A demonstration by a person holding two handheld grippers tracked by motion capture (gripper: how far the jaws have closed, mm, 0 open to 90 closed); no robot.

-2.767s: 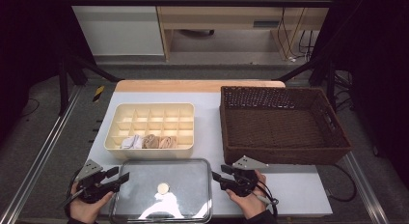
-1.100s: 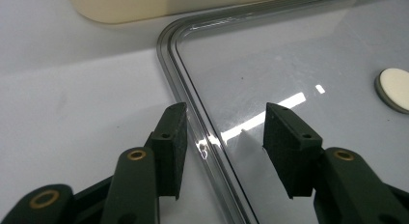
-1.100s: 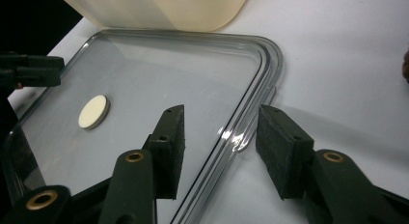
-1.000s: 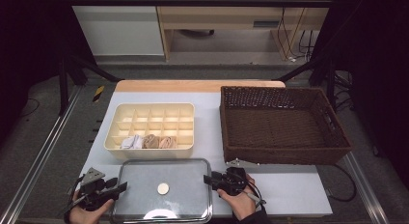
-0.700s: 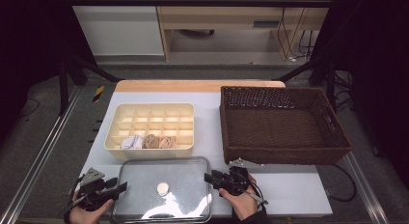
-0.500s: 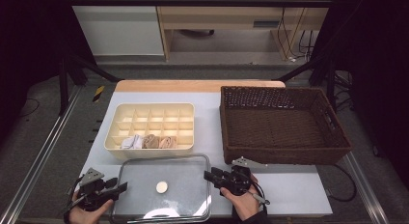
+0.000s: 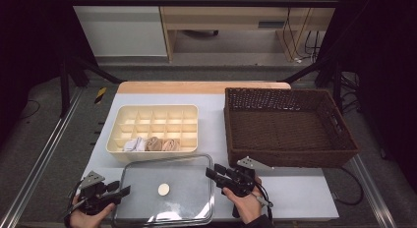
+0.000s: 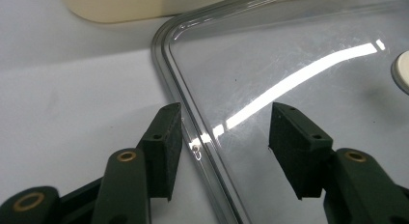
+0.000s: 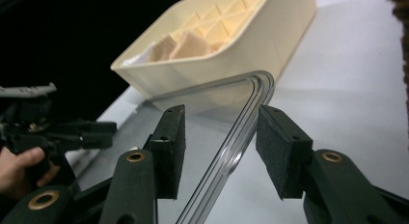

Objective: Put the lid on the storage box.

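A clear lid with a small white knob lies flat on the white table, in front of a cream compartment box. My left gripper sits at the lid's left edge. In the left gripper view the jaws straddle the lid's rim without pressing on it; they have just been opening. My right gripper is at the lid's right far corner. Its jaws stand open on either side of the rim and have just widened a little.
The box holds rolled cloths in its front row, white and tan. A dark wicker basket stands at the right, close behind my right hand. The table's front edge runs just below both hands. The left gripper appears far off in the right gripper view.
Since the oldest frame both hands have come down toward the front edge with the lid. Over the last second the lid has settled and the left jaws have spread apart.
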